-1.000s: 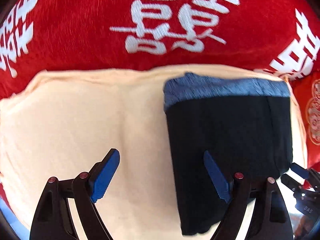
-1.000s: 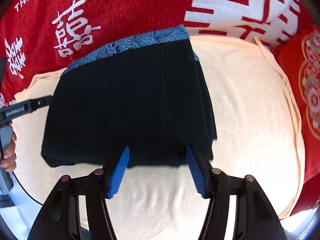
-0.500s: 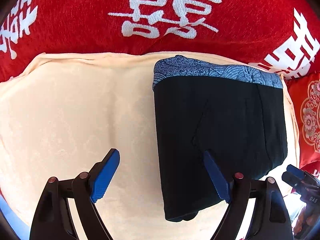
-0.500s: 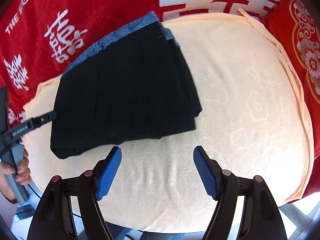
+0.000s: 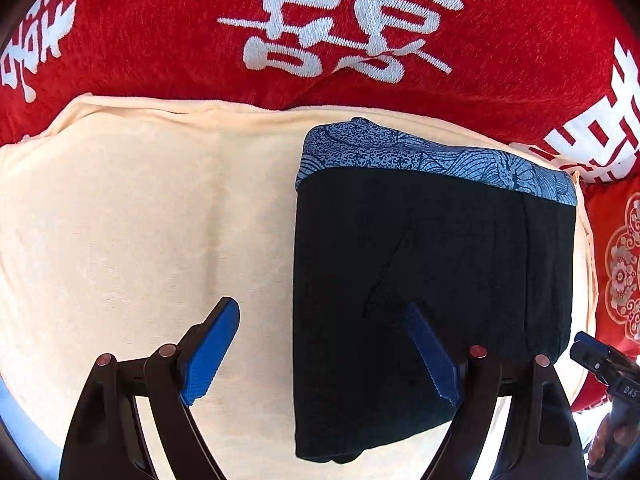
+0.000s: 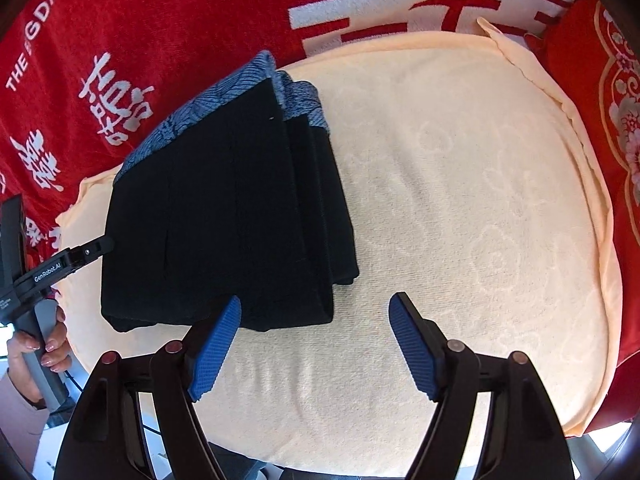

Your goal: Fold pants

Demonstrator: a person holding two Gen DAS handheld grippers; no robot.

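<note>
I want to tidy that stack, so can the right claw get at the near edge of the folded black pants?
Probably yes. The right claw is open with nothing between it and the folded black pants on the cream cushion; its left finger already overlaps their near edge.

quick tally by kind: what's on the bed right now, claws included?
Pants: 1
Cream towel: 1
Red blanket: 1
Red patterned cushion: 1
Claws: 2, left claw and right claw, both open
Total: 6
</note>
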